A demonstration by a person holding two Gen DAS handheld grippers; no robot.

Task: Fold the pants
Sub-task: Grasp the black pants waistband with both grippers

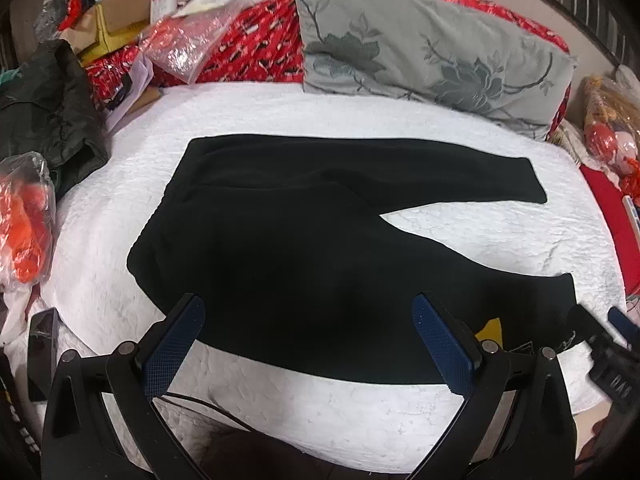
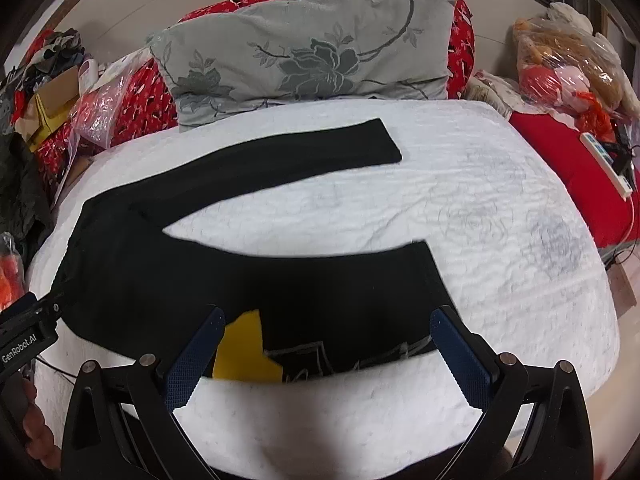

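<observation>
Black pants (image 1: 304,240) lie flat on a white quilted bed (image 1: 400,128), waistband at the left, both legs spread apart toward the right. The near leg carries a yellow patch (image 2: 244,352) and white print near its hem. My left gripper (image 1: 308,344) is open, hovering over the near edge of the pants by the hip. My right gripper (image 2: 328,356) is open, hovering over the near leg's lower part, the yellow patch (image 1: 491,330) just beside its left finger. The right gripper also shows at the right edge of the left wrist view (image 1: 608,344). Neither holds cloth.
A grey floral pillow (image 1: 436,52) leans on red bedding (image 1: 256,48) at the head. Boxes, plastic bags and dark clothes (image 1: 44,112) crowd the left side. An orange bag (image 1: 24,216) lies at the left. A power strip (image 2: 604,164) and bagged toys (image 2: 560,68) sit right.
</observation>
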